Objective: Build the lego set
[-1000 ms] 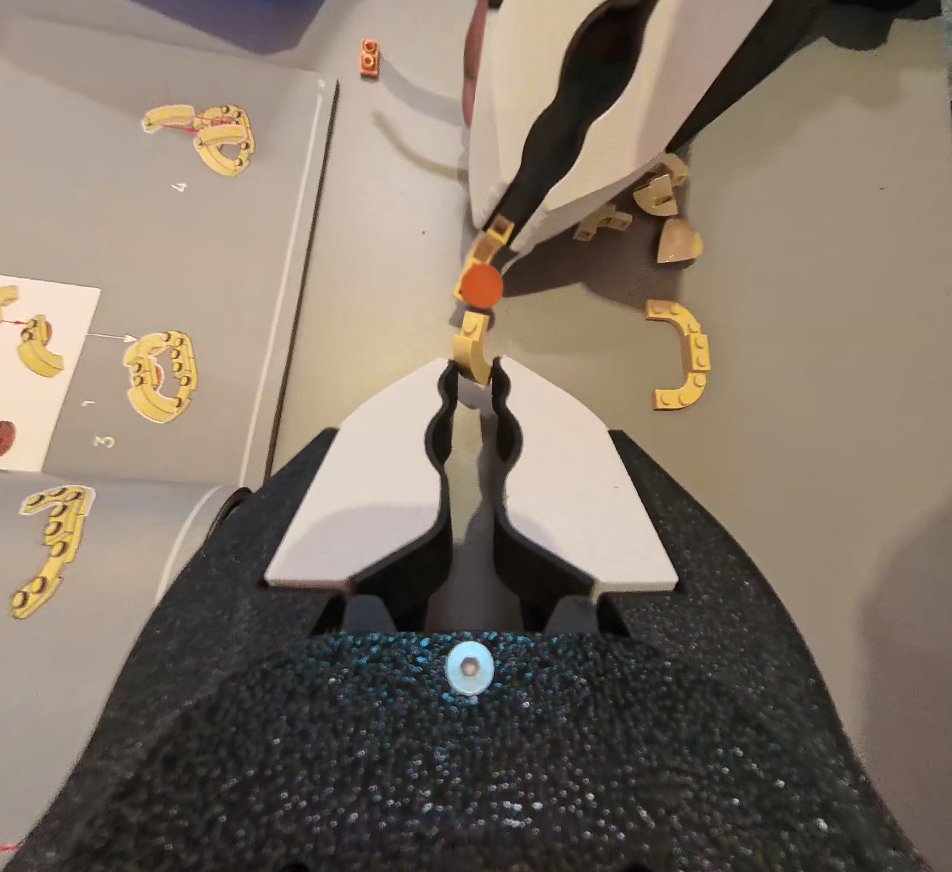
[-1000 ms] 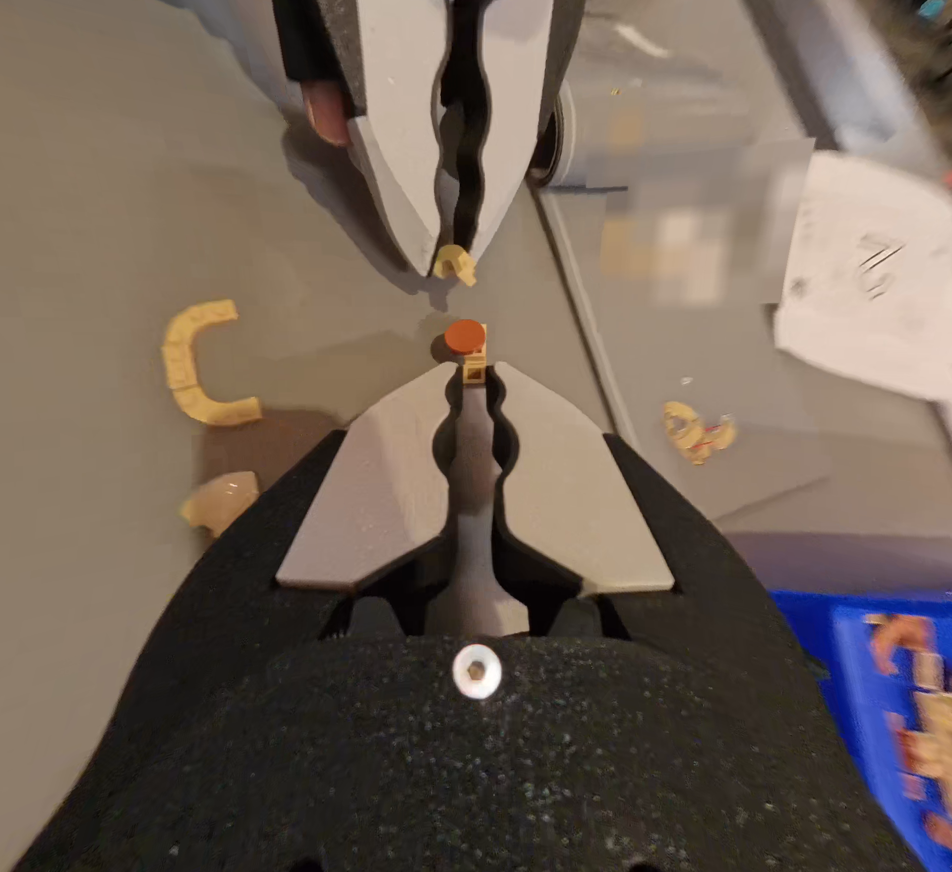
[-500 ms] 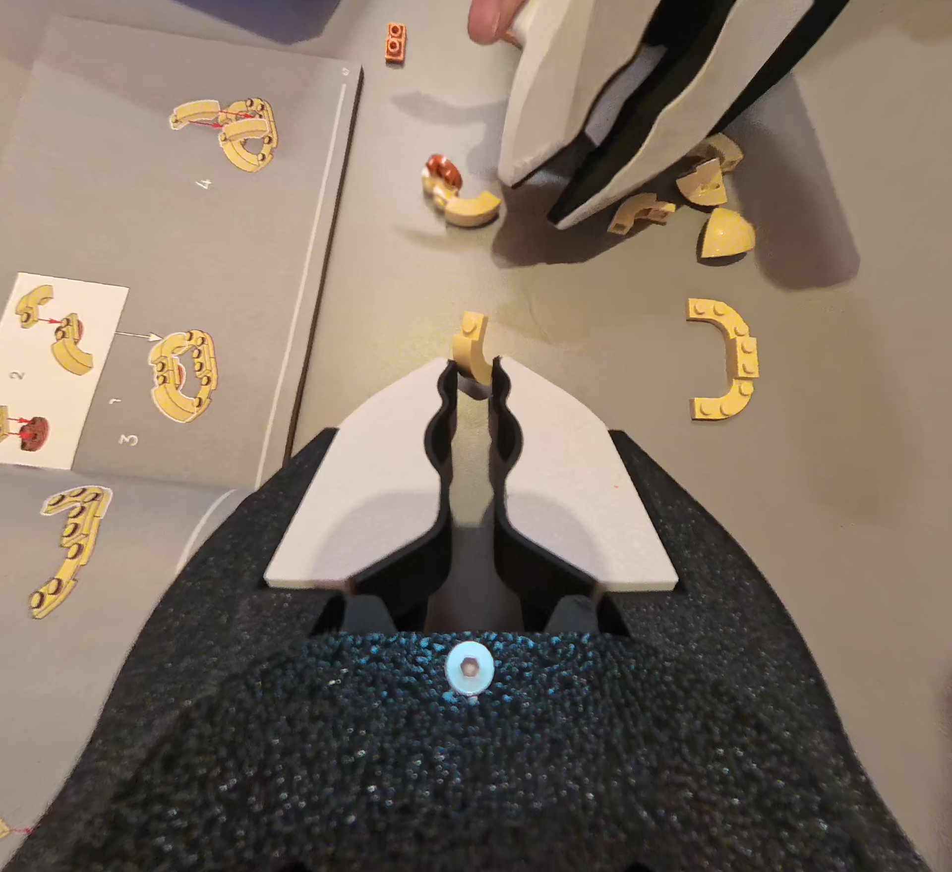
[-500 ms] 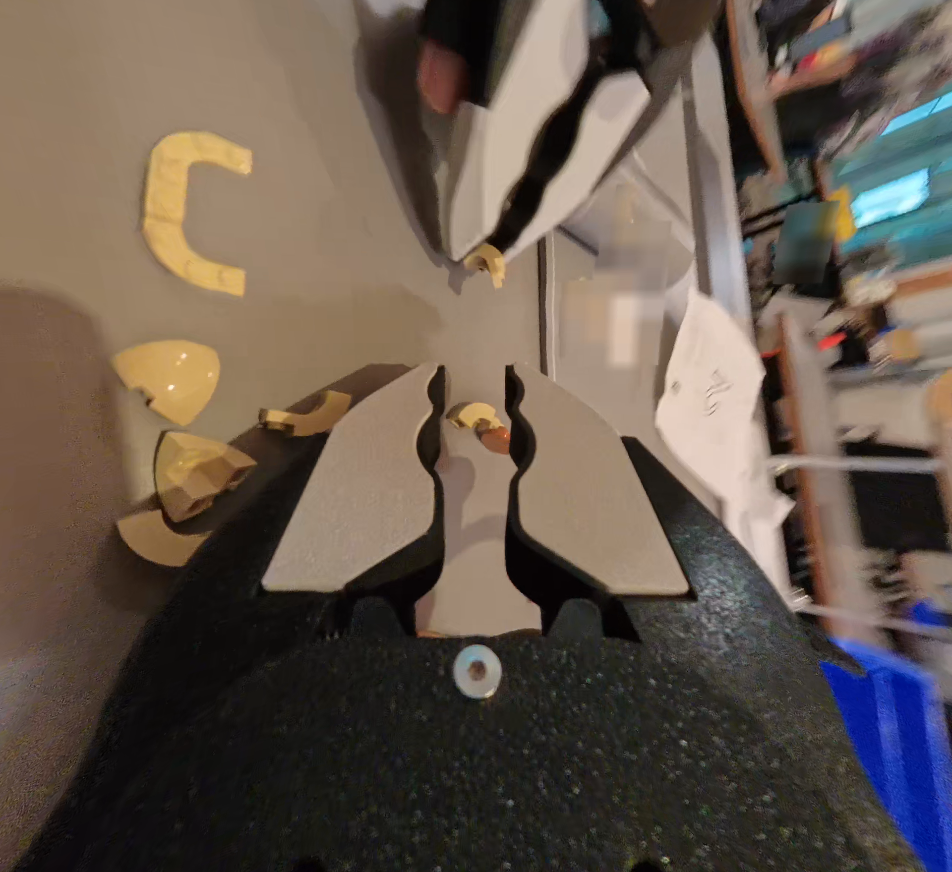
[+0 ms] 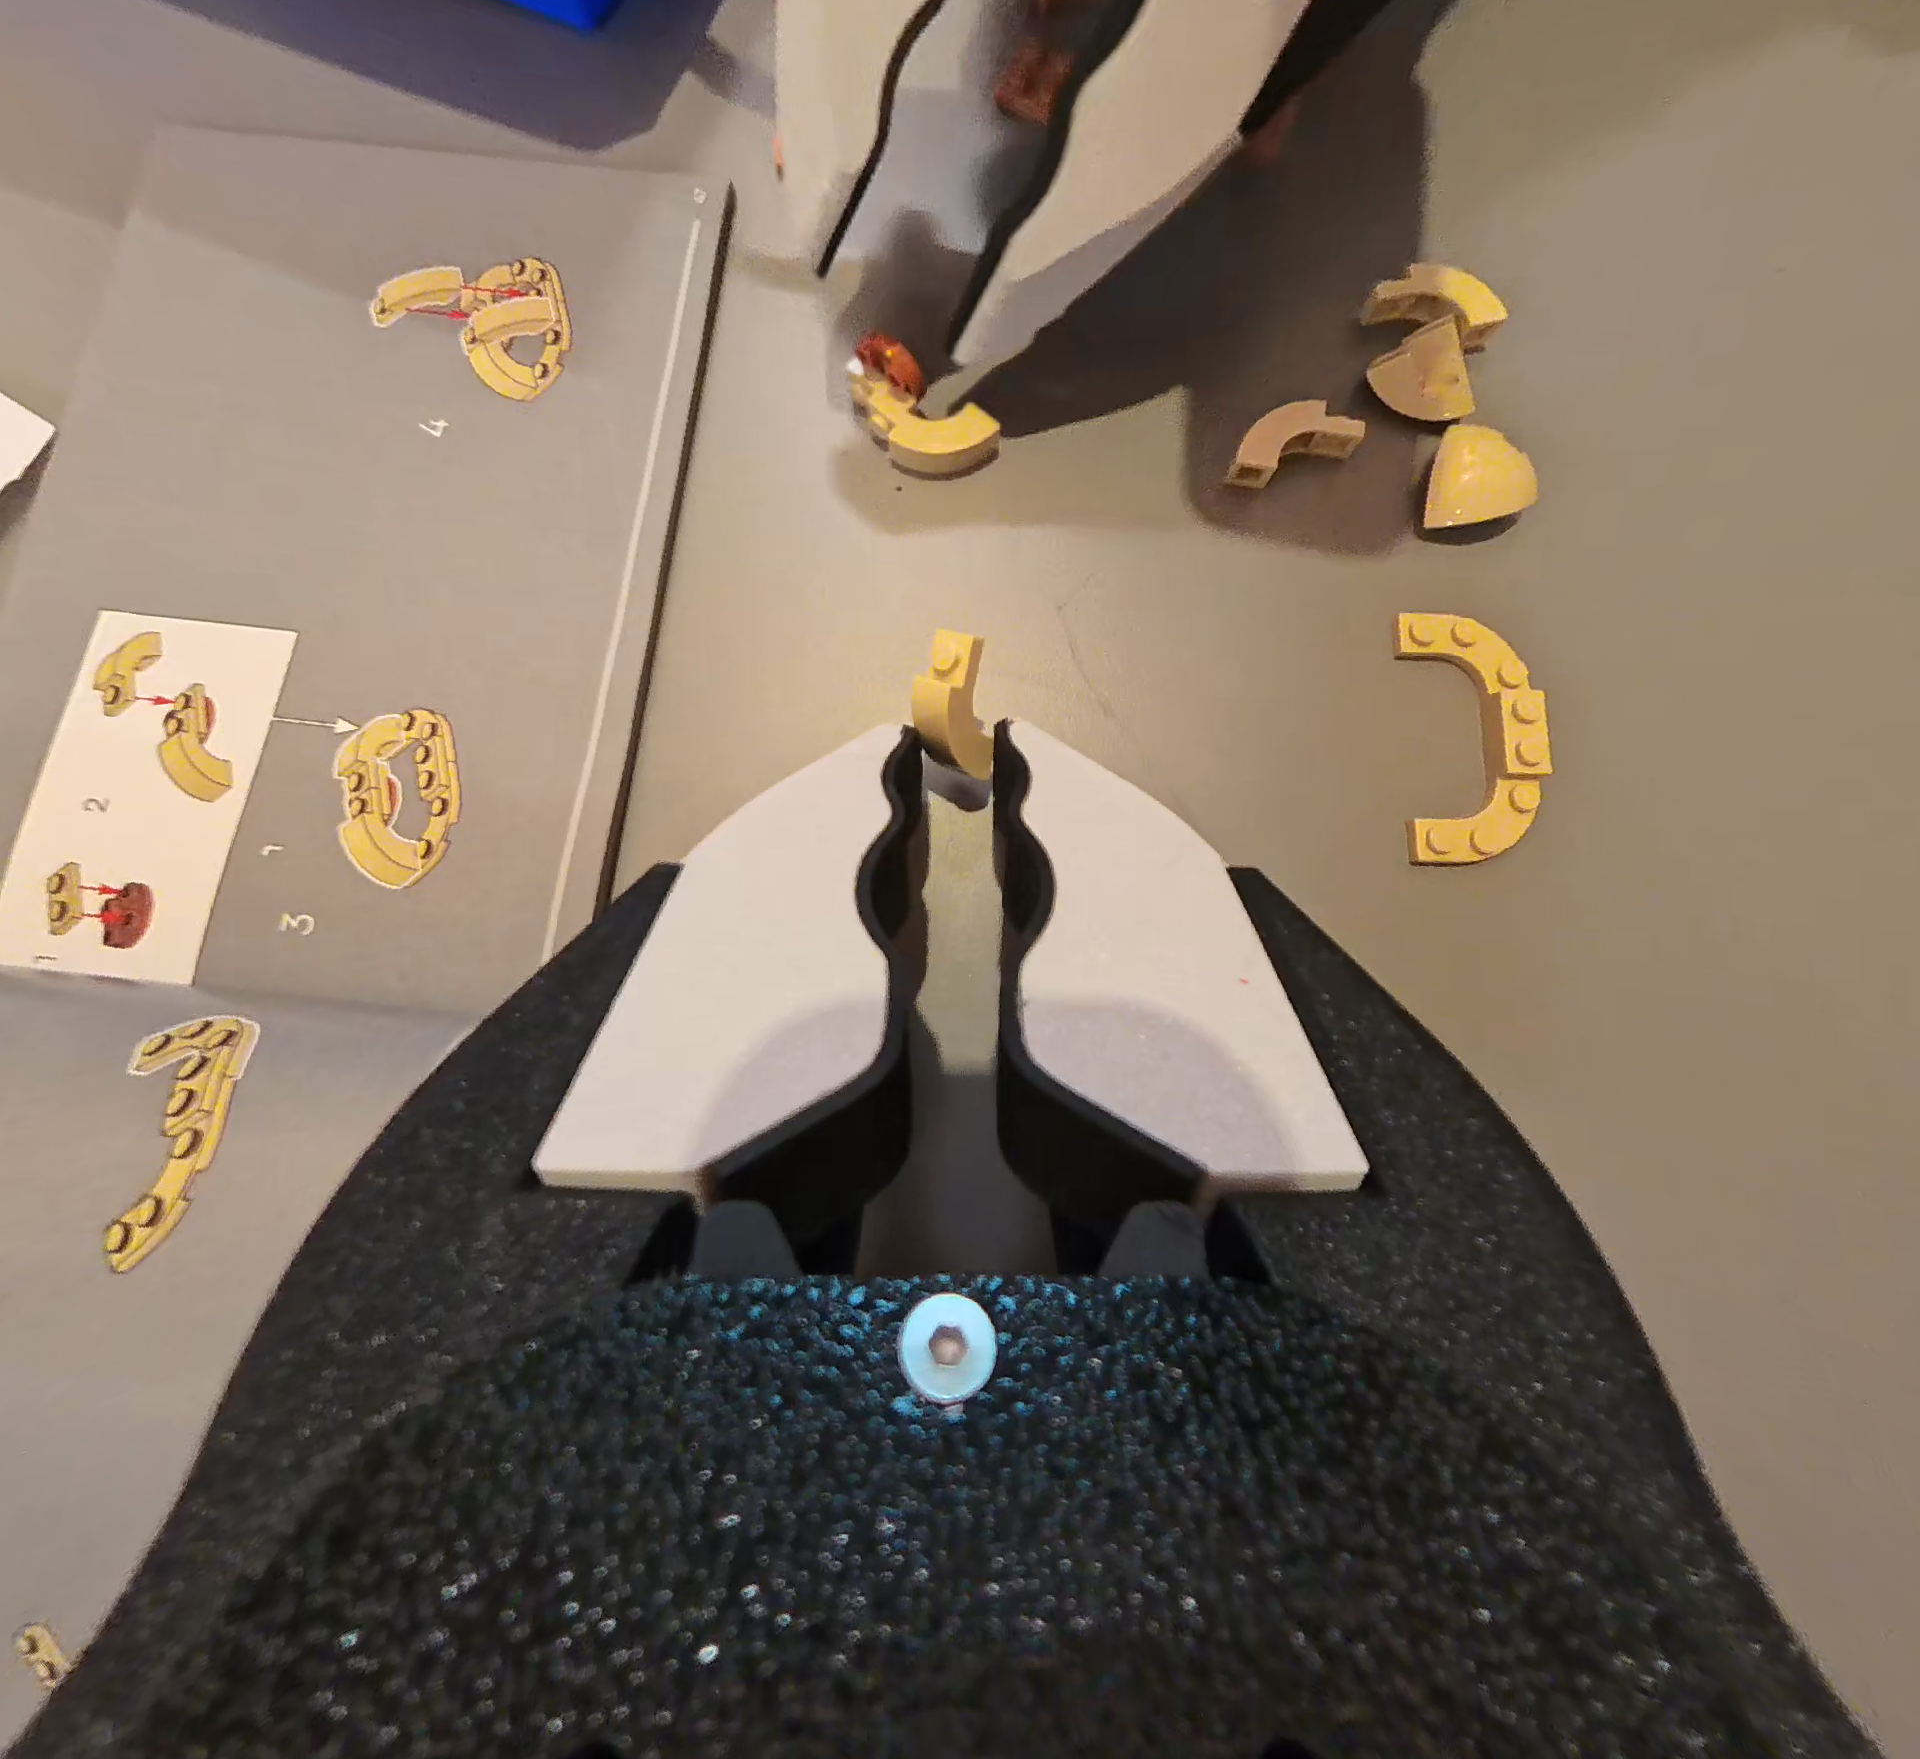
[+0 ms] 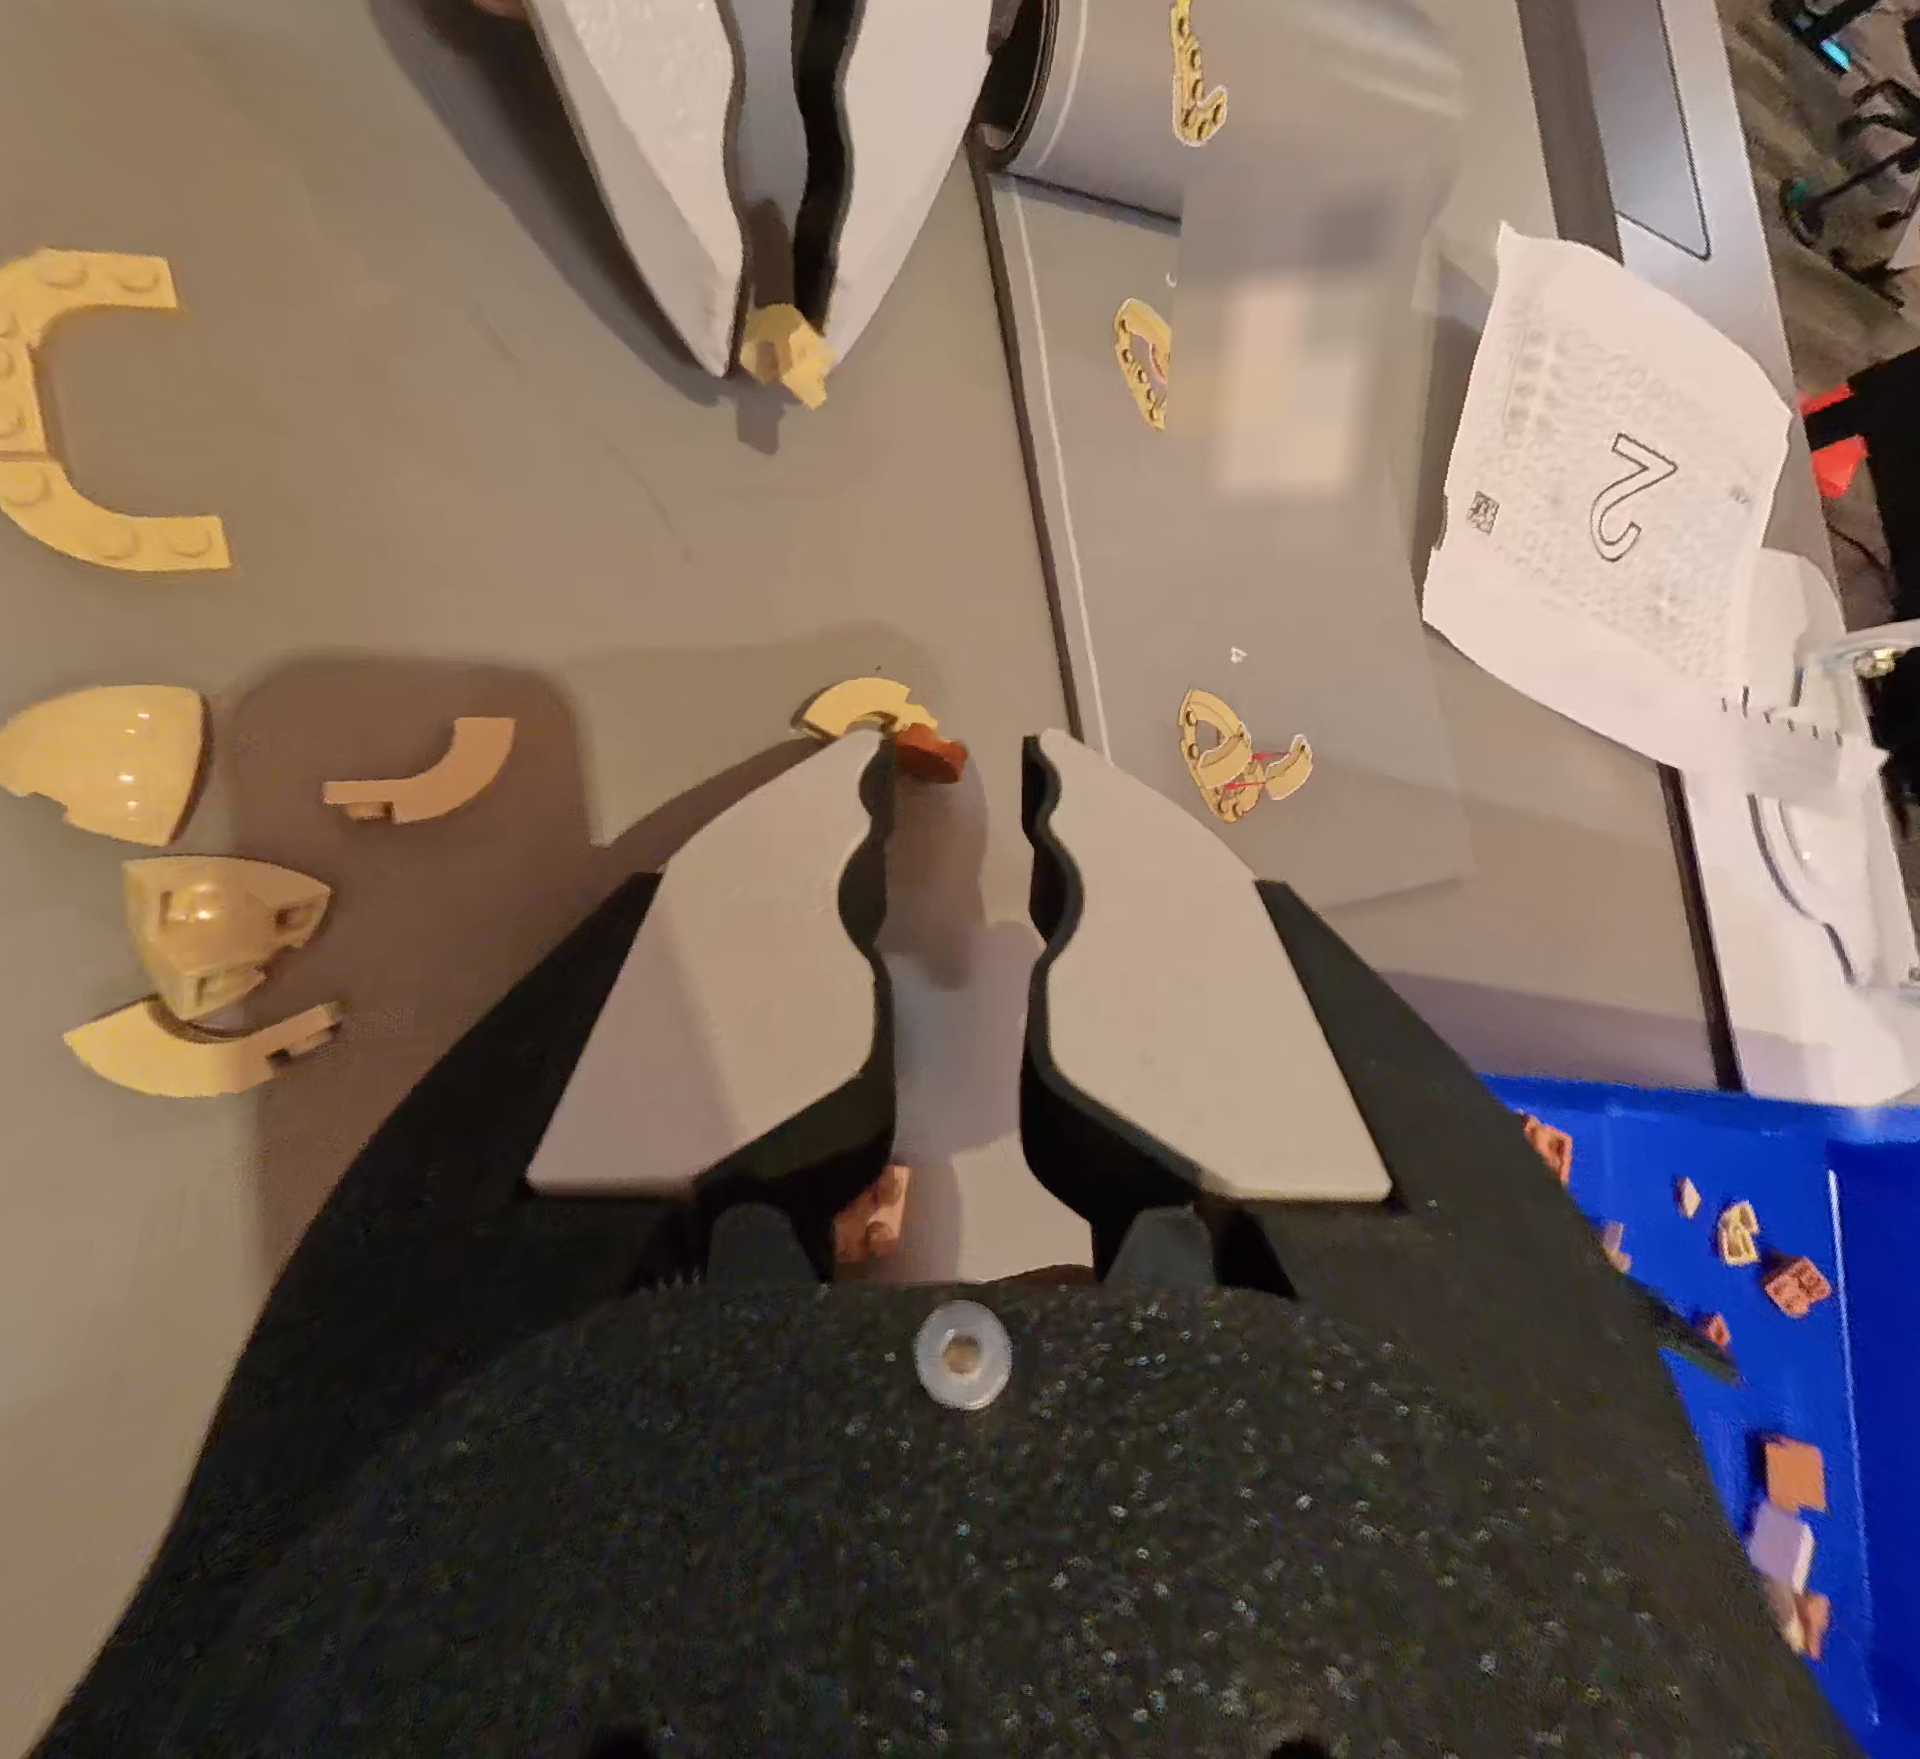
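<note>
My left gripper (image 5: pixel 956 735) is shut on a small tan curved brick (image 5: pixel 948 699) and holds it above the grey table; it also shows in the right wrist view (image 6: pixel 784 353). My right gripper (image 6: pixel 954 753) is open and empty. A tan arch with a brown round piece (image 6: pixel 894 735) lies on the table right at its fingertips; it also shows in the left wrist view (image 5: pixel 923 416), with the right gripper's finger (image 5: pixel 1081 255) touching down beside it. A tan studded C-shaped plate (image 5: pixel 1481 743) lies to the right.
The open instruction booklet (image 5: pixel 343 587) lies left of the parts. Several tan curved and dome pieces (image 5: pixel 1434 400) lie in a cluster. A blue box (image 6: pixel 1714 1377) holds small bricks. Small brown pieces (image 5: pixel 1049 36) lie behind the right gripper. A white printed sheet (image 6: pixel 1621 483) rests on the booklet's far side. One gripper's finger ends stand about 8 cm off the other's. My left tips are roughly 9 cm from the tan studded C-shaped plate (image 5: pixel 1481 743).
My right gripper let go of the tan arch with the brown piece, which fell to the table; the gripper has opened and come down beside it. My left gripper still holds its brick.
</note>
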Demonstrator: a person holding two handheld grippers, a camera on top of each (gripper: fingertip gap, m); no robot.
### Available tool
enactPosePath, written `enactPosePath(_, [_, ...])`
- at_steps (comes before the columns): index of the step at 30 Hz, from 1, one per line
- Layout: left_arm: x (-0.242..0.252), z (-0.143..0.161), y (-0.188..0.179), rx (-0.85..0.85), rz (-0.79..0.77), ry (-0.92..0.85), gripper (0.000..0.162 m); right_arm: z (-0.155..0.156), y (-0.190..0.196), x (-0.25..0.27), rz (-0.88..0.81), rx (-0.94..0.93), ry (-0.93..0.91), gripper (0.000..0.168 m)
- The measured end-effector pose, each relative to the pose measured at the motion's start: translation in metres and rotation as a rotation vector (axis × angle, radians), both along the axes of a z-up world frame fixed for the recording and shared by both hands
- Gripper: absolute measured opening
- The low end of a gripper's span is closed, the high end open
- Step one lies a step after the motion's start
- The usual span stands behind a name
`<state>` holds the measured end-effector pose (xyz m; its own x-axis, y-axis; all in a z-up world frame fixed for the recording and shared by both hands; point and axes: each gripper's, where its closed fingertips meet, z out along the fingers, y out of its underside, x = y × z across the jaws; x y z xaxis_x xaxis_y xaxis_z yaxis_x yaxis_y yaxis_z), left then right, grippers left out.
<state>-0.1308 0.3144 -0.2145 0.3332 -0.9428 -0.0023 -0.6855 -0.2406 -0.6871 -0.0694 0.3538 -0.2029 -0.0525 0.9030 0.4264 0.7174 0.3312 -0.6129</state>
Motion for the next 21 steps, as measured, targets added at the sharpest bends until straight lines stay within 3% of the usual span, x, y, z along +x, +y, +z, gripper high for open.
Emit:
enactPosePath(5, [0.001, -0.002, 0.0, 0.016, -0.007, 0.014, 0.012, -0.004, 0.0, -0.005, 0.026, -0.096, -0.058, 0.017])
enactPosePath(14, [-0.001, -0.001, 0.001, 0.028, -0.005, 0.014, 0.012, 0.002, 0.0, -0.005, -0.206, -0.351, -0.009, 0.015])
enactPosePath(21, [0.005, 0.004, 0.003, 0.053, 0.0, -0.023, 0.013, 0.033, 0.007, -0.022, -0.316, -0.477, 0.297, 0.027])
